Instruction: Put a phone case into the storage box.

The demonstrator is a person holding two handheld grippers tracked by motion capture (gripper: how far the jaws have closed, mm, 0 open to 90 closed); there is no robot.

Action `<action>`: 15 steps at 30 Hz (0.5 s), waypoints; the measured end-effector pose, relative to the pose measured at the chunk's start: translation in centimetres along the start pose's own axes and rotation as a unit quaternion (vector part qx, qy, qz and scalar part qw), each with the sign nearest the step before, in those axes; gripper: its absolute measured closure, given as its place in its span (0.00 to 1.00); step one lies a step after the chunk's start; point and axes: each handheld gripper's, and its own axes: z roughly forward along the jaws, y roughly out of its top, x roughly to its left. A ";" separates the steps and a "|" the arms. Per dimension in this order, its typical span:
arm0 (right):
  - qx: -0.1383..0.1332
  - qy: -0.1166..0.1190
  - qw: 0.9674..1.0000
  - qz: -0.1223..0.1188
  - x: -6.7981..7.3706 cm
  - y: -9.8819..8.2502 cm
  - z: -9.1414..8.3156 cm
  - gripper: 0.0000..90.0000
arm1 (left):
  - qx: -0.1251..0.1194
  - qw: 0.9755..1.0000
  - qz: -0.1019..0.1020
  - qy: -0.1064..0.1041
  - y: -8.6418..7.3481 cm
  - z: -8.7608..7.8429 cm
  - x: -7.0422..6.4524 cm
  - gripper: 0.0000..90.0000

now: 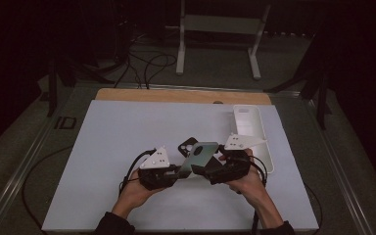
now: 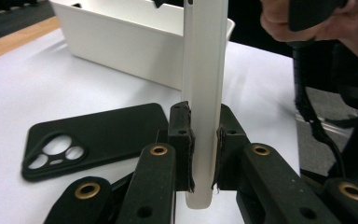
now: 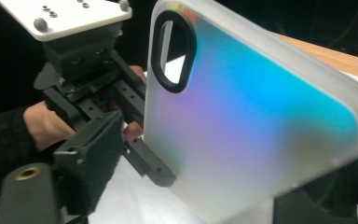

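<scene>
Left gripper view: left gripper (image 2: 204, 154) clamped on unbranded frosted phone case (image 2: 206, 70), right gripper (image 3: 205, 186) wide.

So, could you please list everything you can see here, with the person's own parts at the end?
Iridescent phone case: one, frosted with a blue-purple sheen, held above the mat between the two grippers.
Black phone case: one, black, lying flat on the mat under the held case.
Tray: one, white, on the mat's far right side.
Mat: one, white, covering the table.
Table: one, wooden edge showing at the far side.
Stand: one, white, on the floor beyond the table.
Left gripper: one, black, shut on the iridescent phone case's edge.
Right gripper: one, black, jaws open around the case.
Hands: two, each holding a gripper.
</scene>
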 end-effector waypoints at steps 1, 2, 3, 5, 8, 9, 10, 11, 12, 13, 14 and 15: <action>0.001 -0.005 1.000 0.000 0.0 0.0 0.0 0.15 | 0.000 1.000 -0.002 0.003 0.0 0.0 0.0 0.90; 0.001 -0.008 1.000 0.003 0.0 0.1 -0.1 0.15 | 0.000 1.000 -0.002 0.007 -0.1 -0.1 0.1 0.90; -0.001 -0.013 1.000 0.005 0.0 0.1 -0.1 0.15 | -0.001 1.000 -0.003 0.011 -0.1 -0.1 0.1 0.90; -0.003 -0.022 1.000 0.008 0.0 0.1 -0.2 0.14 | -0.003 1.000 -0.007 0.018 -0.2 -0.2 0.1 0.90; -0.004 -0.043 0.999 0.019 0.0 0.1 -0.3 0.14 | -0.003 0.999 -0.011 0.032 -0.2 -0.2 0.2 0.90; -0.006 -0.046 0.999 0.023 -0.1 0.2 -0.4 0.14 | -0.002 0.999 -0.012 0.036 -0.2 -0.2 0.3 0.90; -0.006 -0.046 0.999 0.023 -0.1 0.2 -0.4 0.14 | -0.002 0.999 -0.012 0.036 -0.2 -0.2 0.3 0.90; -0.013 -0.051 0.998 0.033 0.0 0.3 -0.5 0.14 | 0.000 0.999 -0.014 0.043 -0.2 -0.1 0.3 0.90; -0.016 -0.051 0.998 0.035 0.0 0.3 -0.6 0.14 | 0.000 0.999 -0.014 0.043 -0.2 -0.1 0.3 0.90; -0.019 -0.050 0.998 0.040 0.0 0.4 -0.6 0.14 | 0.000 0.999 -0.015 0.047 -0.2 -0.1 0.3 0.90; -0.020 -0.051 0.998 0.043 0.1 0.5 -0.6 0.14 | -0.001 0.999 -0.016 0.048 -0.2 0.0 0.3 0.90; -0.021 -0.052 0.997 0.045 0.1 0.6 -0.6 0.14 | -0.002 0.999 -0.017 0.049 -0.2 0.0 0.3 0.90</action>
